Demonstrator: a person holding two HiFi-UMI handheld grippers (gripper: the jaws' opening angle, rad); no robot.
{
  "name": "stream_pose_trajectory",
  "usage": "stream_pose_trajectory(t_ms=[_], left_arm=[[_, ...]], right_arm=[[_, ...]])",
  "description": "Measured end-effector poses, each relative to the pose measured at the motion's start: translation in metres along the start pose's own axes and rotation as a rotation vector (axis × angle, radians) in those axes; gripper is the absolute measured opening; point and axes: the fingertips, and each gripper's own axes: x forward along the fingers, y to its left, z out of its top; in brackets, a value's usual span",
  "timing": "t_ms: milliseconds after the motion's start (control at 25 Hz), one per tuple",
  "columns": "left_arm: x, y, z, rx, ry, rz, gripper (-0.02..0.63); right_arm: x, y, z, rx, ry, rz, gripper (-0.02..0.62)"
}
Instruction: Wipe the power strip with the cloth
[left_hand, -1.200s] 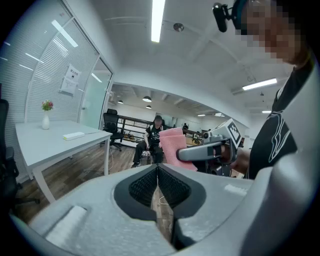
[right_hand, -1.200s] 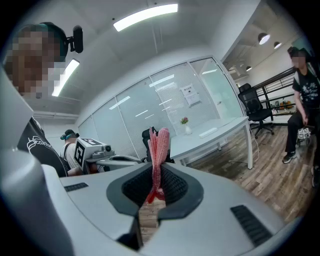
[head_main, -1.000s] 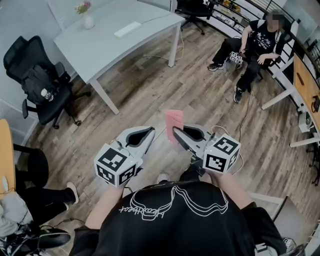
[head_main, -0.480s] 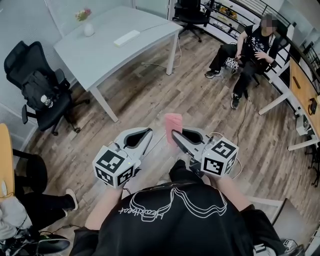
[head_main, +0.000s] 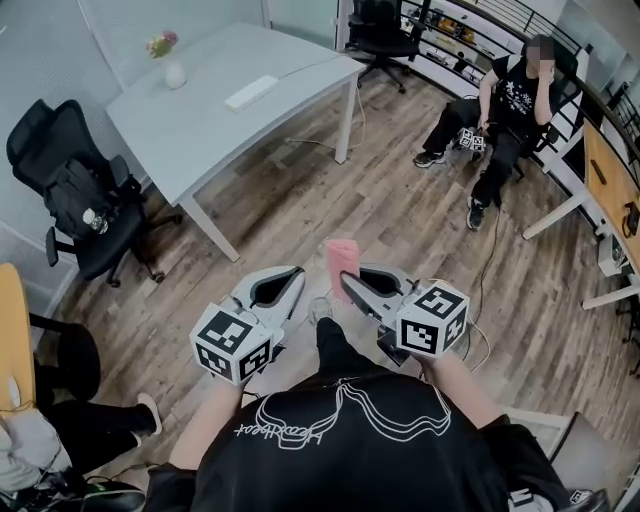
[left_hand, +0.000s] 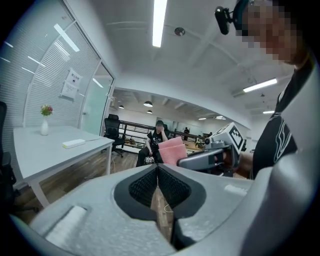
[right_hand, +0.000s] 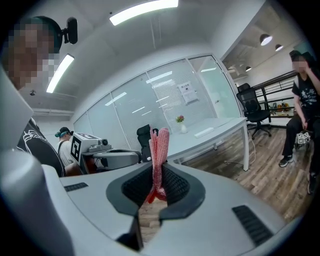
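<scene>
Grips the pink cloth (head_main: 342, 255) in the right gripper (head_main: 345, 279), jaws pinched on its lower edge, most of the fabric standing up past the tips. Holds the left gripper (head_main: 299, 274) just beside it, jaws pressed together on nothing.

Finds the power strip (head_main: 251, 92) well ahead of both pairs of tips and off to their left, flat on the grey table (head_main: 200, 125), far beyond reach from here. Shows its long axis running crosswise to the line of the jaws, one end further left and nearer, the other further right and farther off. Seems a shade nearer the left gripper by side, though the cloth sits in the right one.

Probably calls for closing that whole gap first, then swinging the right gripper leftward so the cloth can travel along the strip's length rather than across it.

Counts one cloth, one power strip, two grippers, and one small vase (head_main: 174, 72) on the same table, further left than the strip.
</scene>
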Motion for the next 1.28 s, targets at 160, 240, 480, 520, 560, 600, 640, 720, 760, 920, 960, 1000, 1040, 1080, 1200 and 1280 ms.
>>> stream_pose_trajectory(t_ms=[160, 240, 480, 520, 560, 600, 640, 720, 760, 920, 960, 1000, 1040, 1080, 1200, 1280], left_arm=[[0.018, 0.031, 0.013, 0.022, -0.040, -0.024, 0.014], [0.028, 0.056, 0.016, 0.005, -0.042, -0.014, 0.014], [0.076, 0.160, 0.027, 0.018, -0.004, 0.056, 0.013], [0.084, 0.180, 0.031, 0.016, 0.001, 0.065, 0.014], [0.092, 0.200, 0.034, 0.012, 0.010, 0.072, 0.014], [0.100, 0.219, 0.037, 0.010, 0.024, 0.078, 0.014], [0.108, 0.238, 0.040, 0.014, 0.037, 0.085, 0.014], [0.123, 0.273, 0.051, 0.029, 0.052, 0.105, 0.014], [0.129, 0.289, 0.056, 0.032, 0.052, 0.118, 0.014], [0.146, 0.334, 0.072, 0.010, 0.040, 0.149, 0.014], [0.149, 0.342, 0.075, 0.003, 0.040, 0.153, 0.014], [0.151, 0.349, 0.077, -0.003, 0.040, 0.156, 0.014], [0.153, 0.355, 0.078, -0.010, 0.039, 0.158, 0.014], [0.154, 0.361, 0.080, -0.015, 0.036, 0.160, 0.014], [0.158, 0.374, 0.082, -0.026, 0.027, 0.170, 0.014], [0.163, 0.382, 0.082, -0.033, 0.022, 0.173, 0.014]], right_arm=[[0.029, -0.023, 0.016, 0.018, -0.011, 0.035, 0.046], [0.049, -0.039, 0.025, 0.024, -0.003, 0.048, 0.046], [0.134, -0.113, 0.060, 0.001, 0.052, 0.074, 0.046], [0.151, -0.125, 0.069, -0.007, 0.059, 0.079, 0.046], [0.168, -0.137, 0.078, -0.019, 0.067, 0.084, 0.046], [0.185, -0.147, 0.086, -0.034, 0.076, 0.090, 0.046], [0.200, -0.157, 0.094, -0.050, 0.086, 0.095, 0.046], [0.227, -0.175, 0.109, -0.063, 0.102, 0.113, 0.046], [0.238, -0.183, 0.117, -0.054, 0.102, 0.125, 0.046], [0.274, -0.212, 0.146, 0.006, 0.072, 0.167, 0.044], [0.281, -0.217, 0.153, 0.008, 0.067, 0.165, 0.044], [0.287, -0.223, 0.158, 0.003, 0.066, 0.158, 0.044], [0.293, -0.227, 0.162, -0.008, 0.069, 0.149, 0.044], [0.299, -0.229, 0.166, -0.021, 0.073, 0.143, 0.044], [0.312, -0.233, 0.174, -0.046, 0.077, 0.149, 0.044], [0.318, -0.238, 0.178, -0.054, 0.073, 0.155, 0.044]])
